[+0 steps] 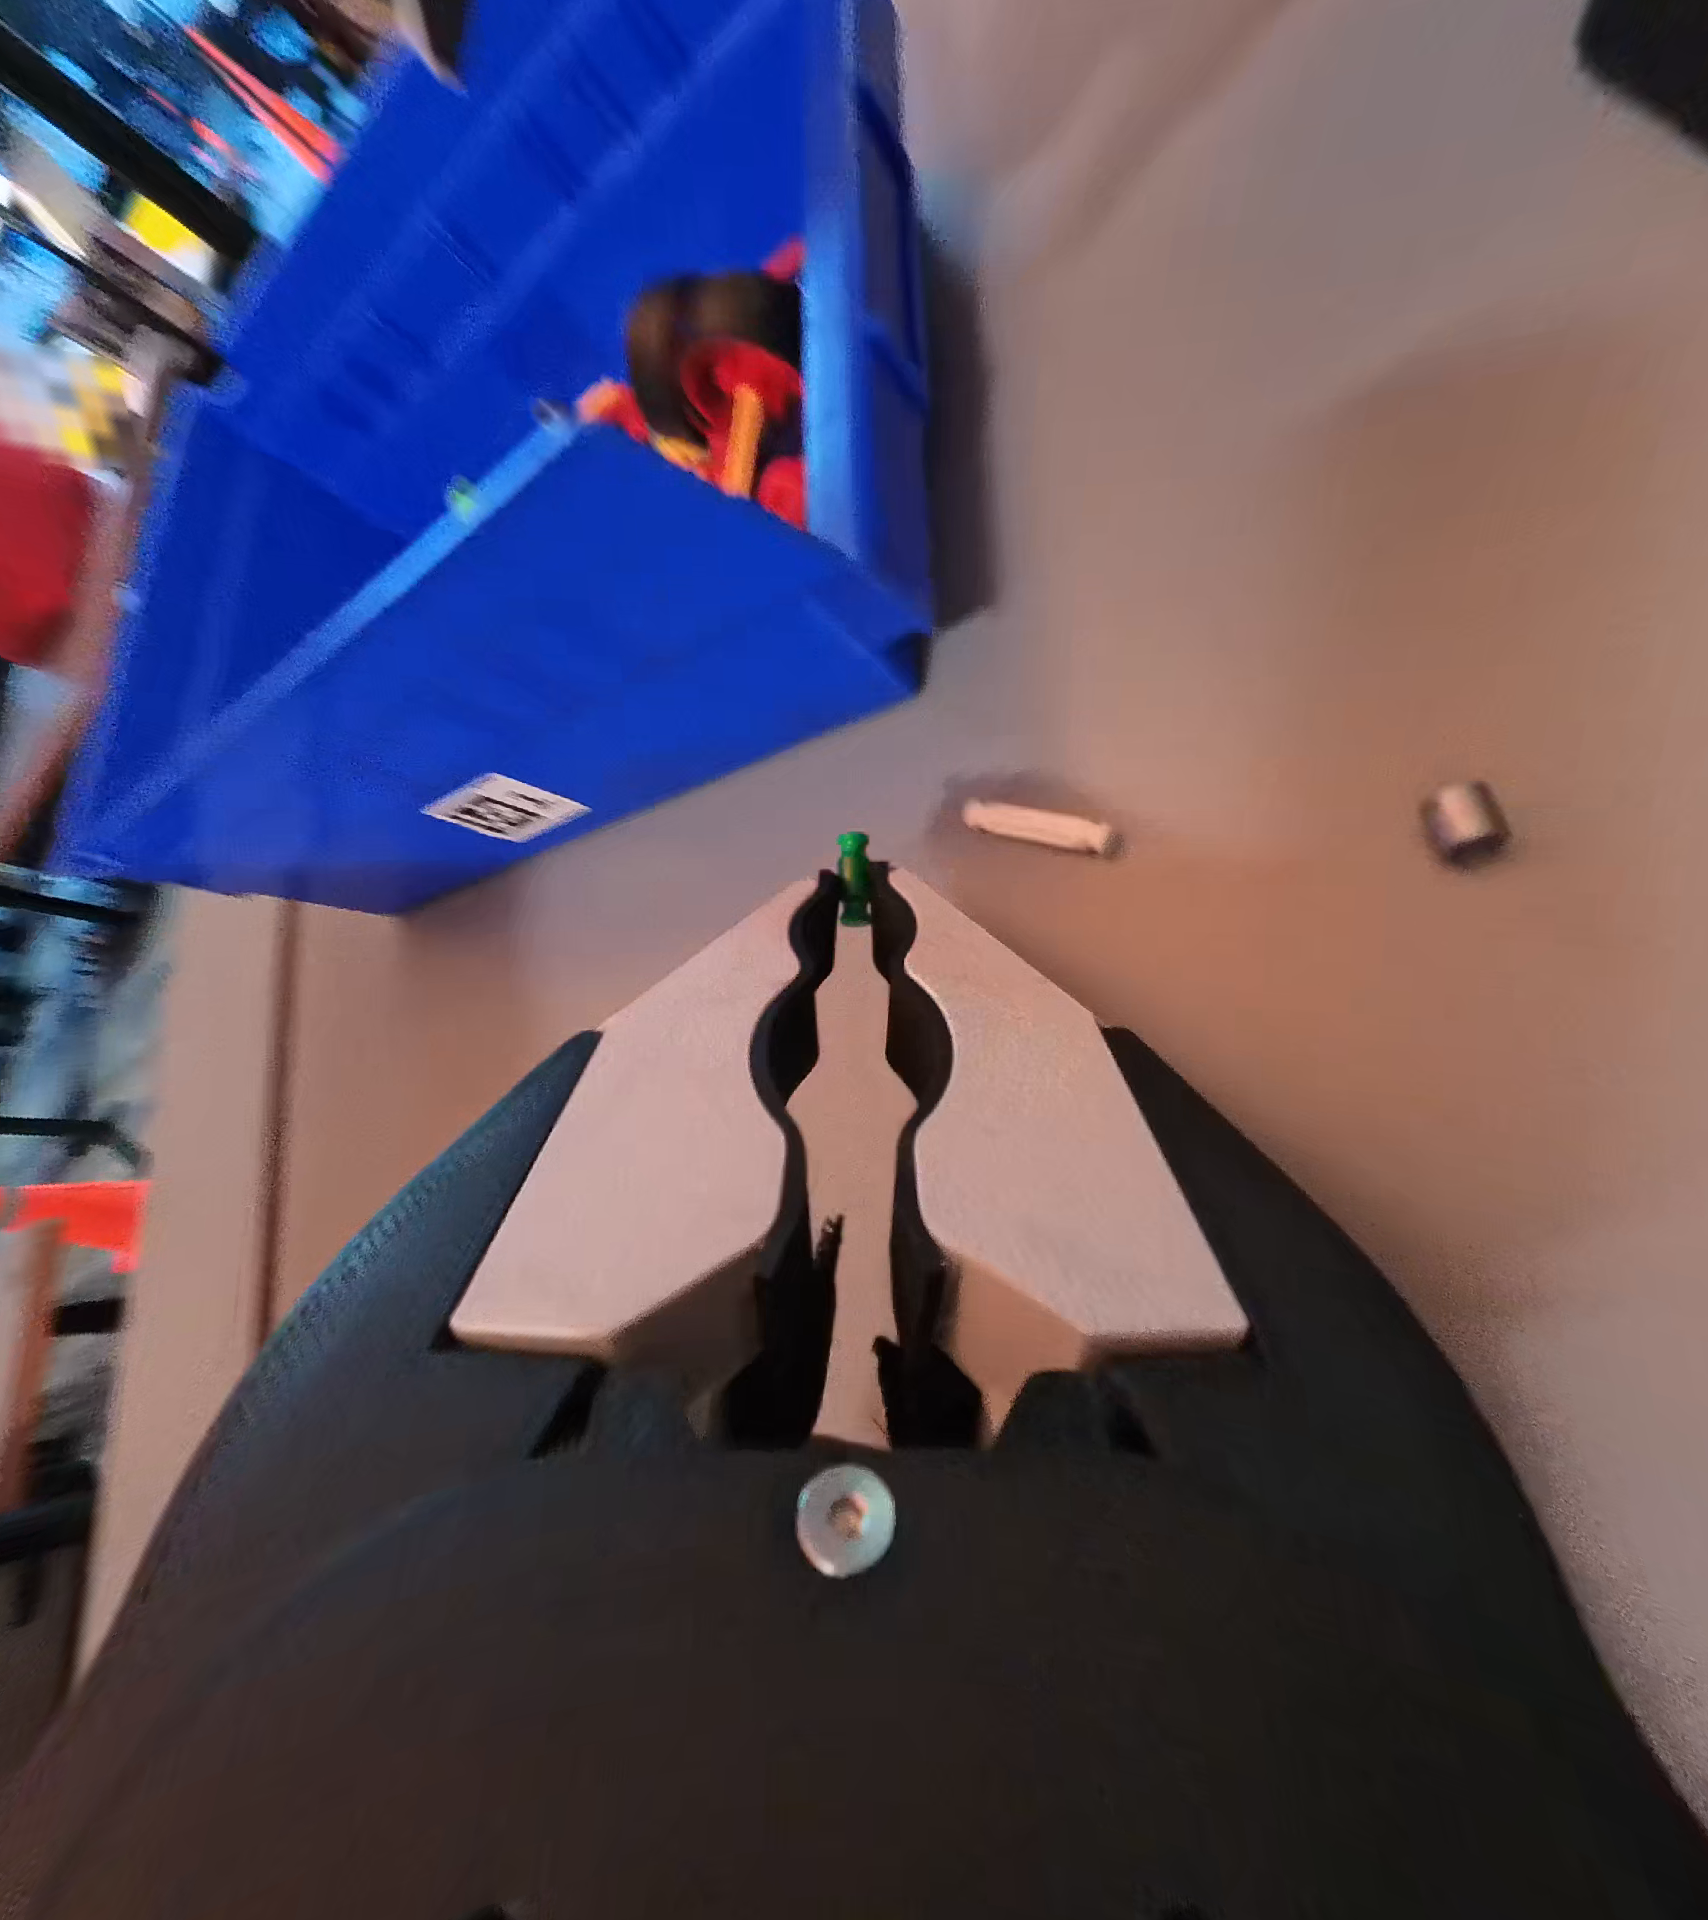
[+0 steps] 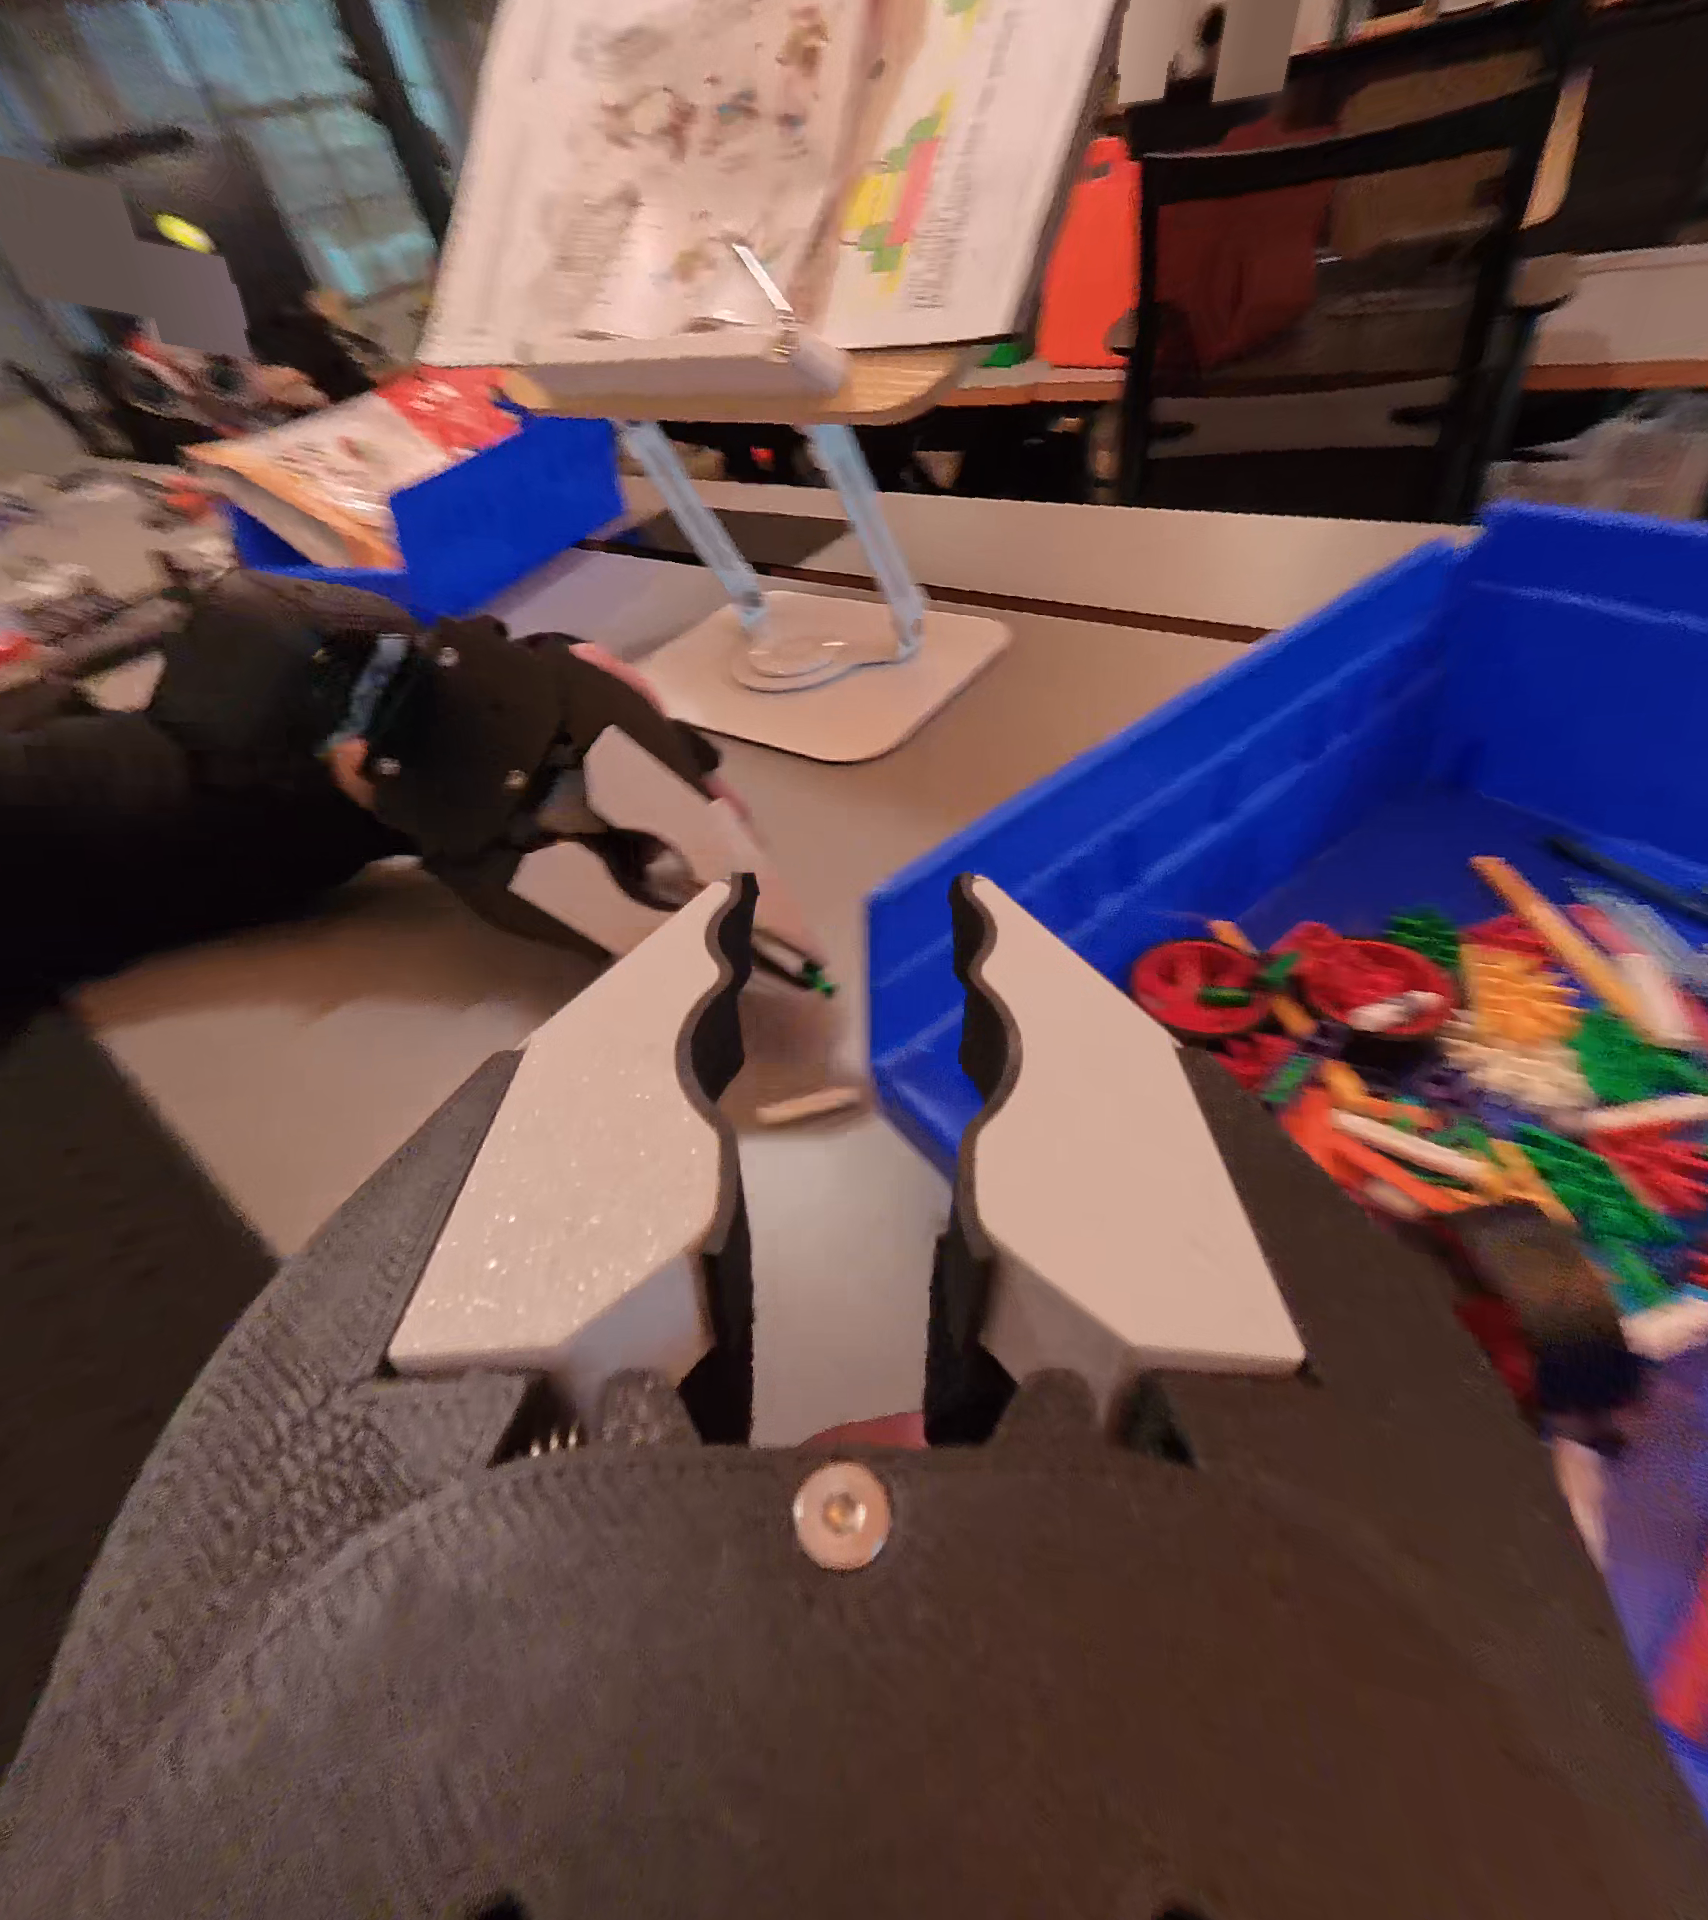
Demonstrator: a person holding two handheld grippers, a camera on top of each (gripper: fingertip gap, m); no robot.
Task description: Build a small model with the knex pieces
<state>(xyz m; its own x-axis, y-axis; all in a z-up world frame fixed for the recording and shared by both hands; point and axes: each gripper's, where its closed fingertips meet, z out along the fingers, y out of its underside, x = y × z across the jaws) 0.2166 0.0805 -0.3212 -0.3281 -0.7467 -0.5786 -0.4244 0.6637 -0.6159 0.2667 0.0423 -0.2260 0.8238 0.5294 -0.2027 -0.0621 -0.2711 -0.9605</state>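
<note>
Black textured housing with a silver screw fills the bottom of both wrist views; from it the grey fingers reach forward. On the left gripper [image 1: 852, 883] the fingers are drawn almost together and pinch a small green rod piece [image 1: 852, 878] at their very tips, the piece standing upright between them with its ends poking out above and below; it sits just above the tan table [image 1: 1349, 520], though whether it touches the surface I cannot tell. Just beyond the tips a short white rod [image 1: 1037, 829] lies flat on the table; farther to its right, well apart, lies a small silver-grey cylinder [image 1: 1465, 823]; to the left of the tips stands a blue plastic bin [image 1: 517, 644] bearing a white sticker, with red and yellow parts showing inside. The right gripper [image 2: 852, 914] has its fingers spread apart with nothing between them; it hangs beside the near corner of the blue bin [image 2: 1193, 790], which holds a heap of red, green, orange, white and yellow construction-toy rods and connectors [image 2: 1452, 1070], red wheels among them. In this view the left gripper [image 2: 808, 977] shows farther off, held by a black-sleeved arm, its tip low over the table with the green piece at its end; the white rod [image 2: 808, 1107] lies near the bin's wall. Behind stands a grey book stand [image 2: 829, 665] carrying an open illustrated booklet [image 2: 725, 156]; a second blue bin [image 2: 507, 509] sits to its left.
</note>
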